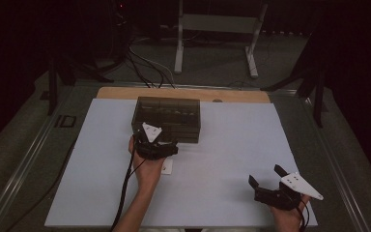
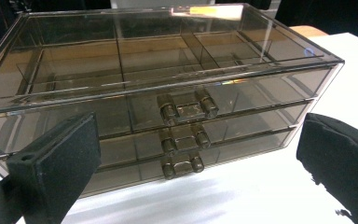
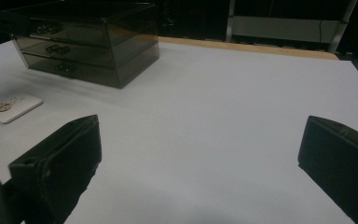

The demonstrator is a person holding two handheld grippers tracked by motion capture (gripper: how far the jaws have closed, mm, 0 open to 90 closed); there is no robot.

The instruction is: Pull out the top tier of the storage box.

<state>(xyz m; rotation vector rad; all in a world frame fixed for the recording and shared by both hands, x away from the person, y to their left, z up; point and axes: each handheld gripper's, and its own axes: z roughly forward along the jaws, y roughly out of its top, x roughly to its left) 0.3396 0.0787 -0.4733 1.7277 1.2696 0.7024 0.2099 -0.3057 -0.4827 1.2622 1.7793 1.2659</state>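
Left gripper (image 2: 191, 154) stood wide open and empty, squarely facing the drawer box (image 2: 158, 88) at upper centre of the high view, handles (image 2: 182, 137) stacked mid-frame between its jaws. Box: smoky clear plastic, three drawers shut, long axis left-right. Right gripper (image 1: 268, 178), open, empty, lay lower right, well apart.

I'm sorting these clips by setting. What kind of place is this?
Probably a dim recording lab: a white-topped table on a grey floor with loose black cables, a smoky clear-plastic three-drawer box, and an open left gripper facing it.
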